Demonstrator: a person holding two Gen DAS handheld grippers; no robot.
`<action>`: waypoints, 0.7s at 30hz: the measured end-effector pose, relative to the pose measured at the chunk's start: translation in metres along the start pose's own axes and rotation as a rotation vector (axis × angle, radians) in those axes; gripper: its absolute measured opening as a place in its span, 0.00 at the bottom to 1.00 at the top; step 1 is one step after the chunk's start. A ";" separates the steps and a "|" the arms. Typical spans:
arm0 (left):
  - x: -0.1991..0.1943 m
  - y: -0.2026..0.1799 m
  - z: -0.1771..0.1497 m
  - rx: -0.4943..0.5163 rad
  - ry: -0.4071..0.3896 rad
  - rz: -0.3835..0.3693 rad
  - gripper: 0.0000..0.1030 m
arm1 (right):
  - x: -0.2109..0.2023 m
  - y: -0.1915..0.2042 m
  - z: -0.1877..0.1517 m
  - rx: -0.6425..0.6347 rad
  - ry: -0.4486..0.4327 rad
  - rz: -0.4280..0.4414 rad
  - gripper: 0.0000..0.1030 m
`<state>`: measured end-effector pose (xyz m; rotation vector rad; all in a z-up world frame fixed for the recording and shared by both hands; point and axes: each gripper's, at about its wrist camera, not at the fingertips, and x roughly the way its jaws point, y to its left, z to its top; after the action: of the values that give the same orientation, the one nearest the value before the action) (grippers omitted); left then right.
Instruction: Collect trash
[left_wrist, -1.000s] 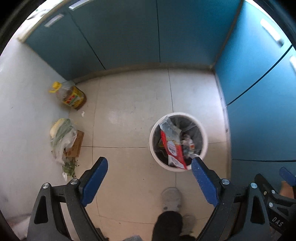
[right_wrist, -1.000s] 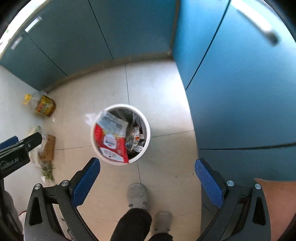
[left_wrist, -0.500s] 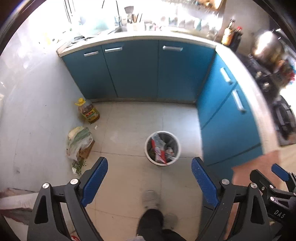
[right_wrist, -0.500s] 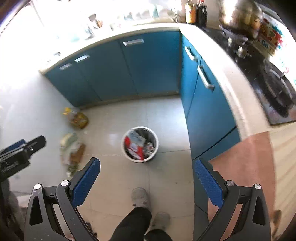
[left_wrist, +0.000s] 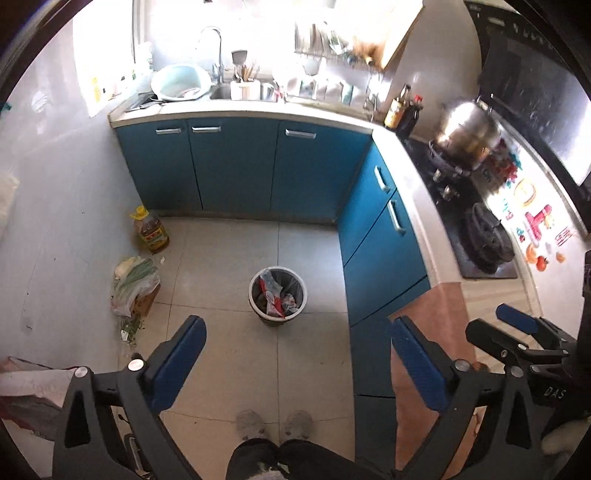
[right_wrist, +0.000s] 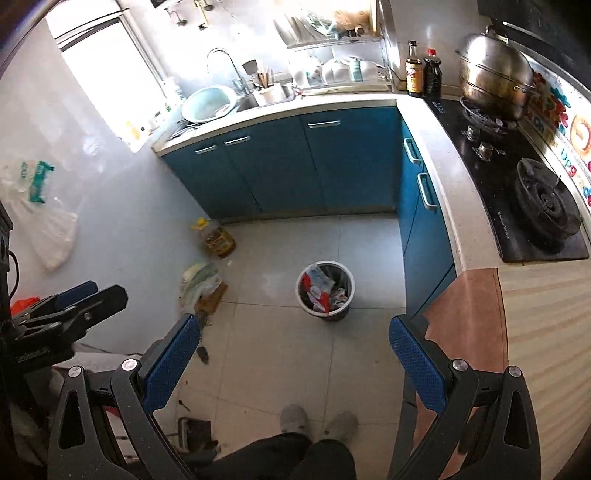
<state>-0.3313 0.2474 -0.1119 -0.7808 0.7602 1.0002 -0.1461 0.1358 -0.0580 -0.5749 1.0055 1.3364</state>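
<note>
A white trash bin (left_wrist: 277, 297) with a dark liner stands on the tiled floor, holding red and white wrappers; it also shows in the right wrist view (right_wrist: 325, 291). My left gripper (left_wrist: 295, 328) is open and empty, high above the floor. My right gripper (right_wrist: 293, 325) is open and empty, also held high, and shows at the right edge of the left wrist view (left_wrist: 517, 325). A plastic bag of greens on a cardboard piece (left_wrist: 135, 288) lies by the left wall, with scraps (left_wrist: 131, 328) beside it.
Blue cabinets (left_wrist: 236, 170) line the back and right. An oil bottle (left_wrist: 150, 229) stands in the corner. The counter holds a sink (right_wrist: 258, 99), a gas stove (right_wrist: 535, 206) and a steel pot (right_wrist: 495, 77). The person's feet (left_wrist: 273, 424) are below.
Both grippers have risen far up and back from just above the bin. The bin now looks small and the counter, sink and stove have come into view. Both stayed open.
</note>
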 end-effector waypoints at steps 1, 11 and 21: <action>-0.005 0.002 -0.001 -0.005 -0.009 -0.007 1.00 | -0.005 0.004 -0.001 -0.004 0.001 0.011 1.00; -0.030 0.018 -0.018 -0.049 -0.035 -0.048 1.00 | -0.018 0.037 -0.015 -0.025 -0.001 0.072 1.00; -0.036 0.024 -0.026 -0.062 -0.034 -0.055 1.00 | -0.015 0.048 -0.018 -0.032 0.010 0.092 1.00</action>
<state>-0.3710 0.2177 -0.1001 -0.8321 0.6783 0.9886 -0.1963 0.1223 -0.0449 -0.5660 1.0308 1.4342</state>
